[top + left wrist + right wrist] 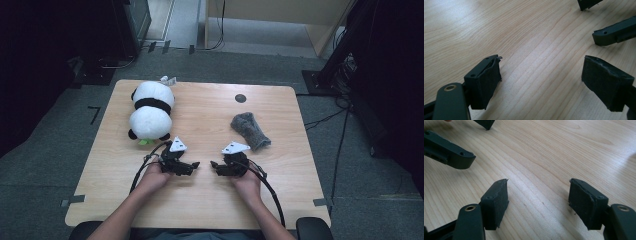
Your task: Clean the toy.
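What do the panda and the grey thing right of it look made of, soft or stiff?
Panda: soft plush by its look, a fuzzy matte black-and-white pile and a rounded, stuffed shape. Grey piece: seemingly fleecy or knitted fabric, shaggy matte surface, lying limp on the table. Both likely compress under the jaws.

We find the high view evenly lit over the table (200, 200), with the room's left and right margins falling into near-black. The picture is soft and low in detail; the panda (151, 111) is nearly blown out in its white parts. Shadows under the hands are faint and short.

In the left gripper view, a broad pale sheen crosses the wood from the upper left, washing out the grain there. The near pads (486, 85) are slightly soft; the wood between them is sharp.

In the right gripper view we note a similar glare at the right edge, soft shadows beside each pad (496, 202), and mild blur along the bottom.
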A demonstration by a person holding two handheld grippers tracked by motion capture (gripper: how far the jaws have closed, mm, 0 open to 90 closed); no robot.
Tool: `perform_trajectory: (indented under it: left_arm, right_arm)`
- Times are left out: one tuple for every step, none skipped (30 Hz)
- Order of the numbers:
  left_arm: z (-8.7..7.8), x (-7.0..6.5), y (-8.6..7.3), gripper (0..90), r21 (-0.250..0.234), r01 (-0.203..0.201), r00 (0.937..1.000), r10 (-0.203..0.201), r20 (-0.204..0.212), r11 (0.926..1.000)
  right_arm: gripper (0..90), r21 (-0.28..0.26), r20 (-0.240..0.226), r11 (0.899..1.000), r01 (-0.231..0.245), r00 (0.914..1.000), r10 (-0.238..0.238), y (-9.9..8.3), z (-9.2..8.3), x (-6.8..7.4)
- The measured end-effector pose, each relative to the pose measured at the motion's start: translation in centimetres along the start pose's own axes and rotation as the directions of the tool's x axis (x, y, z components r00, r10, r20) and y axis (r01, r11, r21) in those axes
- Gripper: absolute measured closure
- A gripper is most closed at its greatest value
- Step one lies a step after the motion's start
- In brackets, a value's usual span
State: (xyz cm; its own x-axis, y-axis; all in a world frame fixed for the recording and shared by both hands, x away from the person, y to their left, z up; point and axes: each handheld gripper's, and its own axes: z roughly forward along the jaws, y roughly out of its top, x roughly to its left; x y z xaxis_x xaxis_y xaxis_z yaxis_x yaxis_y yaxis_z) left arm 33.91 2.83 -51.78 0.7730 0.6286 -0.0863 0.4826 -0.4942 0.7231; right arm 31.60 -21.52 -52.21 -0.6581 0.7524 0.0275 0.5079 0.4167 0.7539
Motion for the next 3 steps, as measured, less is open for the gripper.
perform_trajectory:
  left_arm:
    - [0.0, 0.0, 0.0, 15.3, 0.0, 0.0, 1.0, 0.0, -0.002, 1.0]
    - [0.0, -0.02, 0.0, 15.3, 0.001, 0.0, 1.0, 0.0, -0.003, 1.0]
    - [0.0, -0.02, 0.0, 15.3, 0.001, 0.0, 1.0, 0.0, -0.003, 1.0]
  right_arm:
    - [30.8, 0.001, -0.001, 1.0, 0.0, 1.0, 0.0, 0.0, 0.0, 0.01]
    - [29.7, 0.003, -0.002, 1.0, 0.002, 1.0, -0.002, 0.01, 0.01, 0.03]
    - [28.5, 0.005, -0.004, 1.0, 0.004, 1.0, -0.004, 0.02, 0.03, 0.05]
